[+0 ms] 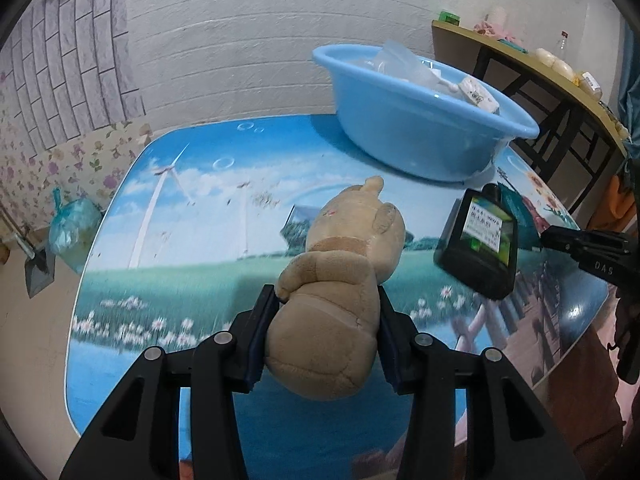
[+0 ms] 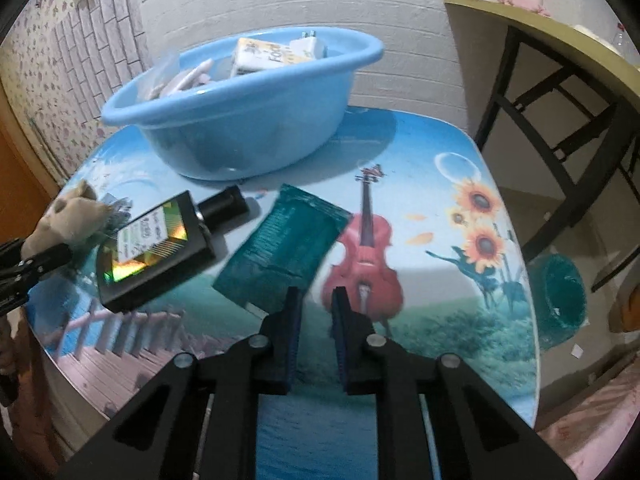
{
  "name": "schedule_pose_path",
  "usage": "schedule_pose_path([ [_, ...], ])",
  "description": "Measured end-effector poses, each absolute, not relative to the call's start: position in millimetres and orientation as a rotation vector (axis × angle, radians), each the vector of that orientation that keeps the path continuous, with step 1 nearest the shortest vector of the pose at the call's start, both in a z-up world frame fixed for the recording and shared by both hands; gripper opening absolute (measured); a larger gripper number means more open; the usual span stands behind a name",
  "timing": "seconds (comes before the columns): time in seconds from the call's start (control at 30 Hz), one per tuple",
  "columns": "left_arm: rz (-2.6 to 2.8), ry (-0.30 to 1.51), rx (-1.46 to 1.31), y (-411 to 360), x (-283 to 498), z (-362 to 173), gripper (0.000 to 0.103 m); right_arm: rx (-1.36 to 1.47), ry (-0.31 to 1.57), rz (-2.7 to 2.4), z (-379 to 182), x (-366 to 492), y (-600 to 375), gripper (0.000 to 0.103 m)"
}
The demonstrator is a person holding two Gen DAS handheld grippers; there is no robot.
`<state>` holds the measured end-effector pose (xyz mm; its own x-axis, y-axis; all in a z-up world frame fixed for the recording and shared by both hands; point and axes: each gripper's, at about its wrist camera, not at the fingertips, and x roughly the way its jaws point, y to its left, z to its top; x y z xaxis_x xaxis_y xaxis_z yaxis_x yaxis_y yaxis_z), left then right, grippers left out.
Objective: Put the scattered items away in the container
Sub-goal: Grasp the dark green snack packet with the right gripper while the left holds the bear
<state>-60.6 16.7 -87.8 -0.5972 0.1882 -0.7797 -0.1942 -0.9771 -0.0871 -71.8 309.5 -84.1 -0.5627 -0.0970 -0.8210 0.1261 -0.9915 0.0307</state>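
Observation:
My left gripper (image 1: 326,316) is shut on a tan plush bear (image 1: 340,280), holding it by the body above the table; the bear also shows in the right wrist view (image 2: 68,216). The blue basin (image 1: 416,120) stands at the table's far side with several items inside; it also shows in the right wrist view (image 2: 240,108). A black bottle (image 2: 156,248) lies flat on the table, also seen in the left wrist view (image 1: 478,244). A teal packet (image 2: 280,248) lies beside it. My right gripper (image 2: 316,300) is empty, its jaws a narrow gap apart, just short of the packet.
The picture-printed table (image 2: 440,280) has rounded edges. A wooden side table (image 2: 560,60) stands to the right, a teal bin (image 2: 560,300) on the floor below. A bag (image 1: 72,228) and dustpan (image 1: 38,268) lie on the floor to the left.

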Motion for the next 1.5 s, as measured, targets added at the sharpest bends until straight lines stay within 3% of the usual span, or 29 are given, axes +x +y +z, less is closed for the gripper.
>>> schedule_pose_path([
  [0.13,2.657,0.010,-1.296,14,-58,-90,0.046,1.434,0.035,-2.721,-83,-70,321,0.017],
  [0.27,2.667,0.025,-1.311,15,-58,-92,0.051,1.399,-0.094,-2.736,-76,-68,327,0.022],
  [0.43,2.663,0.006,-1.323,15,-62,-96,0.055,1.350,-0.120,-2.732,-68,-72,312,0.042],
  [0.77,2.667,0.006,-1.300,16,-70,-98,0.064,1.396,-0.130,-2.731,-78,-93,284,0.065],
  [1.1,2.673,0.007,-1.288,18,-84,-99,0.071,1.456,0.022,-2.764,-90,-107,274,0.067],
  [1.5,2.675,0.047,-1.281,22,-84,-100,0.077,1.435,-0.024,-2.760,-89,-95,305,0.068],
])
